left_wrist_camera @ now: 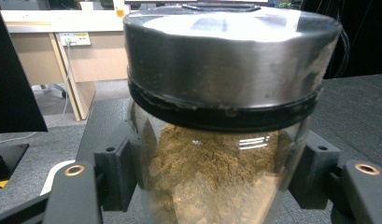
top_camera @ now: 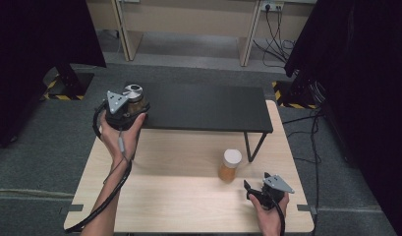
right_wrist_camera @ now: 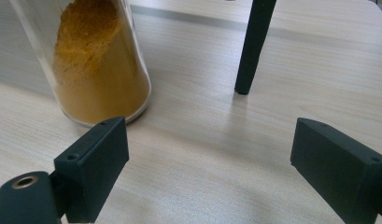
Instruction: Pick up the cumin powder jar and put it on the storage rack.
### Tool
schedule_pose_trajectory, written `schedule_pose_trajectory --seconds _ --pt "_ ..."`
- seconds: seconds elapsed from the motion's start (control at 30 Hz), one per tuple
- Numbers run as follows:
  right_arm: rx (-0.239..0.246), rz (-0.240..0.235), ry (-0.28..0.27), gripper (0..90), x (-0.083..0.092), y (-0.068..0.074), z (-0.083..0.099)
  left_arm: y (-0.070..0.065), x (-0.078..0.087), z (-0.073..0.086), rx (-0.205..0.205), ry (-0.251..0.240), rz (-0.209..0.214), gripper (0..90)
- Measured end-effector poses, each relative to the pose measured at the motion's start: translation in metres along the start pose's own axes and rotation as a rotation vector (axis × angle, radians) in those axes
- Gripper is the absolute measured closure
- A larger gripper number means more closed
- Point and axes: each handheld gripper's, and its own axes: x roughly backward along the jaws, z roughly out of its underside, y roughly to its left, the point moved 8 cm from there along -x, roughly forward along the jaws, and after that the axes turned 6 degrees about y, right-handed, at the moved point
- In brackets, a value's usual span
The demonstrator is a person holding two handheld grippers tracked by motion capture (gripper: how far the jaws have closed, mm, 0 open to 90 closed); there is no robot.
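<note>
— Wooden worktop, black shelf across the back. Left tool?
— Clamped on the brown-powder jar at the shelf's left end.
— Right tool?
— Jaws apart, near the orange-powder jar beside the shelf leg.

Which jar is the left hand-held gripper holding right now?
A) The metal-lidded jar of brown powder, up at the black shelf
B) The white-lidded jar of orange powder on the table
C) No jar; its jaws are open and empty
A: the left hand-held gripper has its jaws closed on the glass sides of the metal-lidded jar of brown powder, at the black shelf; the white-lidded jar stands alone on the table.
</note>
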Motion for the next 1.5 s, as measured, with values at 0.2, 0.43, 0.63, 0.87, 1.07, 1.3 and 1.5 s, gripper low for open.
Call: schedule_pose_trajectory --seconds 0.2,0.43,0.63,0.87,1.07,1.3,1.5 --pt "-0.004 -0.002 -0.001 11.5 0.000 -0.001 0.000 0.002 -0.001 0.004 -0.008 -0.029 0.003 23.5" --pt "-0.009 -0.003 -0.002 11.5 0.000 -0.001 0.000 0.001 0.004 0.017 -0.043 -0.084 -0.005 9.9" --pt "-0.012 -0.008 -0.001 11.5 0.000 -0.002 0.000 0.000 0.021 0.029 -0.059 -0.109 0.022 8.4" --pt "-0.012 -0.007 0.001 11.5 0.000 -0.002 0.000 -0.001 0.042 0.045 -0.063 -0.138 0.016 8.4" --pt "-0.012 -0.007 -0.002 11.5 0.000 -0.002 0.000 -0.003 0.053 0.063 -0.069 -0.143 0.011 8.4" --pt "-0.011 -0.006 -0.003 11.5 0.000 -0.002 0.000 -0.004 0.060 0.076 -0.073 -0.148 0.006 8.5" --pt "-0.011 -0.005 -0.003 11.5 0.000 -0.002 0.000 -0.008 0.069 0.092 -0.083 -0.154 0.006 8.6"
